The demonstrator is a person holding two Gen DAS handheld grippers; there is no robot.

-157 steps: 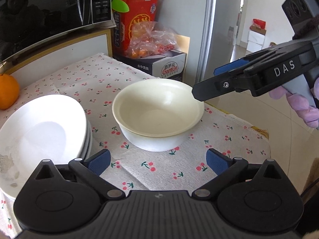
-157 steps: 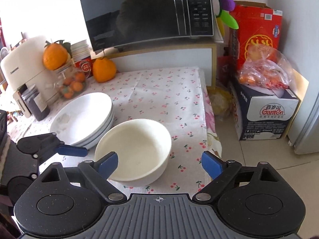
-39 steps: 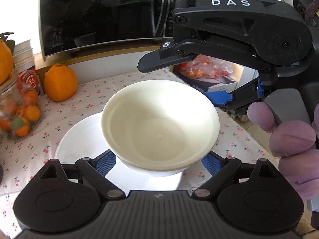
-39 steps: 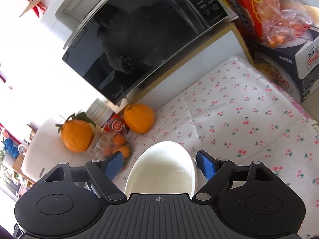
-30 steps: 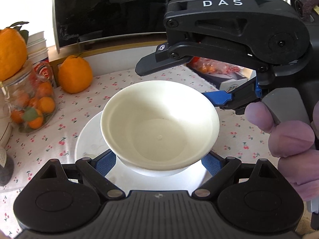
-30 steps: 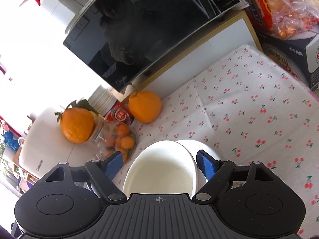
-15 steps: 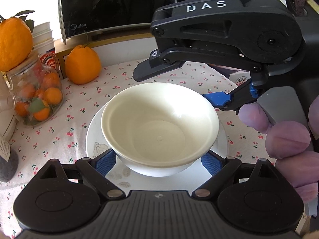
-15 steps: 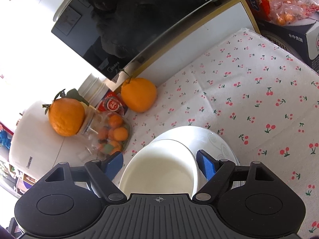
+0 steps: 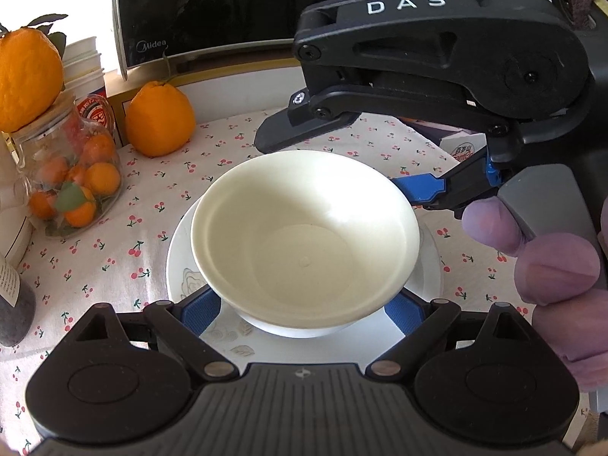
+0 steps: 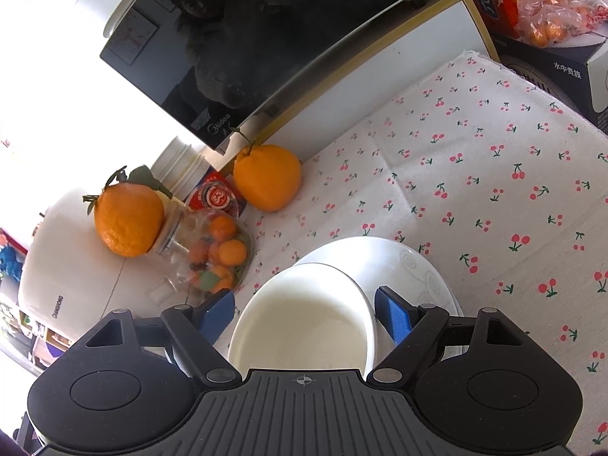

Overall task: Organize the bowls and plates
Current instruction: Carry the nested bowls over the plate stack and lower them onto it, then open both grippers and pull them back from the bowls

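Note:
A cream bowl (image 9: 304, 235) sits upright over the stack of white plates (image 9: 182, 266); I cannot tell whether its base touches the top plate. My left gripper (image 9: 302, 309) is shut on the bowl, its blue pads pressing the lower wall on both sides. My right gripper (image 9: 334, 163) comes in from the right, held by a gloved hand (image 9: 551, 266). It spans the rim from the far side to the right side. In the right wrist view the bowl (image 10: 304, 326) fills the gap of the right gripper (image 10: 304, 309), with the plates (image 10: 410, 266) beyond.
A large orange (image 9: 159, 121) stands at the back by the microwave (image 9: 228, 11). A glass jar of small oranges (image 9: 72, 190) with an orange on its lid is at the left. A dark bottle (image 9: 11, 304) is nearer. Cherry-print cloth (image 10: 494, 171) stretches right toward a cardboard box (image 10: 551, 68).
Five seconds ago the bowl stood on the cloth beside the plates. Both grippers closed on it and carried it over the stack. In the last second it sank closer to the top plate.

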